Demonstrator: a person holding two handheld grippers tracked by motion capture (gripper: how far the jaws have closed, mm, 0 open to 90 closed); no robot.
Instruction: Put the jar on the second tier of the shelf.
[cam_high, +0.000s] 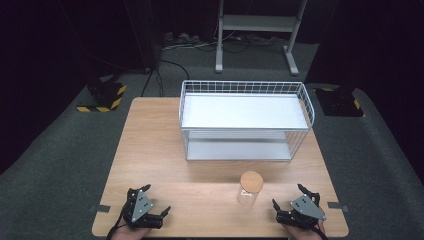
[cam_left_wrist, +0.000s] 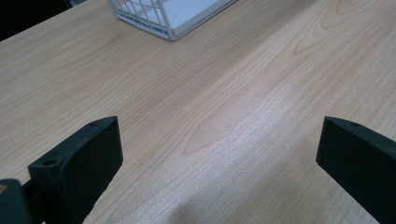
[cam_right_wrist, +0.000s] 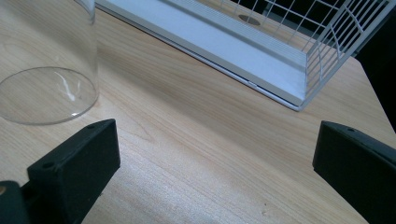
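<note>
A clear glass jar (cam_high: 249, 190) with a cork lid stands upright near the table's front edge, right of centre. Its transparent base (cam_right_wrist: 46, 88) fills the upper left of the right gripper view. My right gripper (cam_high: 289, 196) rests at the front right corner, a little to the right of the jar, jaws wide open with nothing between them (cam_right_wrist: 217, 163). At the front left corner my left gripper (cam_high: 157, 200) is also open over bare wood (cam_left_wrist: 219, 154). A white two-tier wire rack (cam_high: 245, 120) stands at the back of the table.
The rack's lower shelf (cam_right_wrist: 224, 51) and wire side lie ahead of the right gripper; its corner (cam_left_wrist: 163, 18) shows far off in the left gripper view. The wooden table (cam_high: 150, 150) has grey tape marks at both front edges. Beyond it are dark carpet, cables and a stand's legs (cam_high: 255, 30).
</note>
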